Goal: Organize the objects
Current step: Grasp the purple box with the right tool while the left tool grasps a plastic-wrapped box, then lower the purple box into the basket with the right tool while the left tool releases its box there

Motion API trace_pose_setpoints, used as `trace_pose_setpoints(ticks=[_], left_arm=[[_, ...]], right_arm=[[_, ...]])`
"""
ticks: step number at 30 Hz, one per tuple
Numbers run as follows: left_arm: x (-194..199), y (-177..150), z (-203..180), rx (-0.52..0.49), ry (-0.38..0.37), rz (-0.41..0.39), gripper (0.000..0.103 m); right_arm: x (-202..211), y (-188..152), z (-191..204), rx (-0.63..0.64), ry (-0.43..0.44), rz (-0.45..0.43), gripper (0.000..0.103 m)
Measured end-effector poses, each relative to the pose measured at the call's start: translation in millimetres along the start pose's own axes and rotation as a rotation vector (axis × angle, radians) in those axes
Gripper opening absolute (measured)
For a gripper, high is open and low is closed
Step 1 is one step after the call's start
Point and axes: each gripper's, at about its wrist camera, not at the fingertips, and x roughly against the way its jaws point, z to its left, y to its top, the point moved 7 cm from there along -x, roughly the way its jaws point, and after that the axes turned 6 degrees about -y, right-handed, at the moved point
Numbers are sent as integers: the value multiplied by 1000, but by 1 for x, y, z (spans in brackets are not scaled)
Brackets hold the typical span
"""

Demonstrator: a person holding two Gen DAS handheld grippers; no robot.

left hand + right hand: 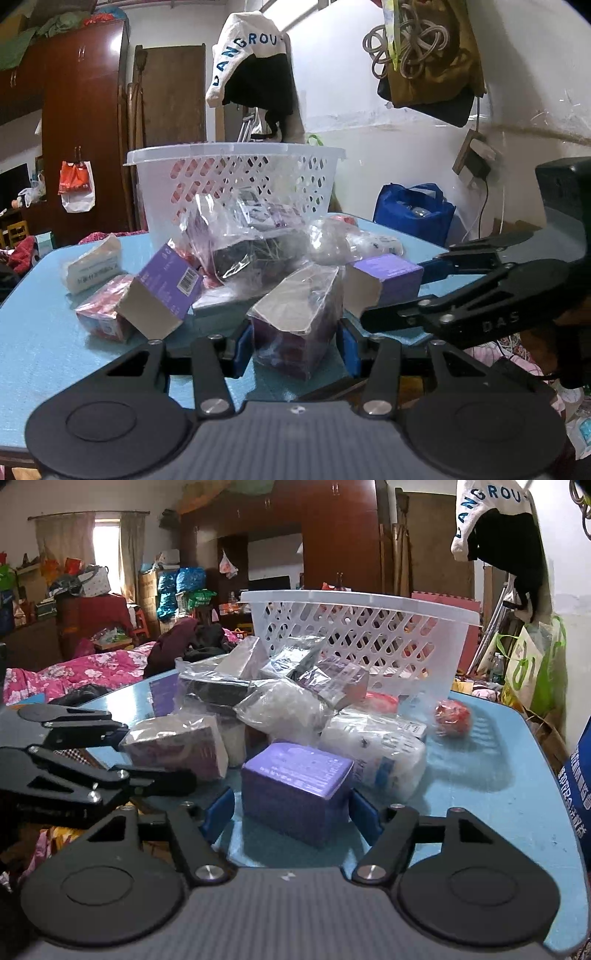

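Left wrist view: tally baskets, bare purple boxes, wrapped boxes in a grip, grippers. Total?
White basket: 1
Bare purple boxes: 2
Plastic-wrapped box, held by the left gripper: 1
Grippers, left gripper and right gripper: 2
Total: 6

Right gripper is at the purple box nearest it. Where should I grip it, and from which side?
Grip the purple box across its two short ends, coming from the near table edge. The right gripper already has a blue pad beside each end. The box lies flat with its long face toward the gripper, so those ends are the free parallel faces.
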Motion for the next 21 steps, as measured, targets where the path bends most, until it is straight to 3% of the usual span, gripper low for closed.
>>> trace_pose_setpoints(ticks=[3,5,13,21], left_arm=[[-2,0,0,5,-3,5,52],[-3,0,-1,4,-2,5,52],[4,2,-8,-9,-16,-19,52],[18,11,-11,2,-42,-55,52]], right_arm=[[-3,2,1,-15,4,-4,71],[-3,2,1,-9,-7,-4,61],[24,4,-10,18,-61,-42,60],[22,4,-18,-6,-62,-35,60]])
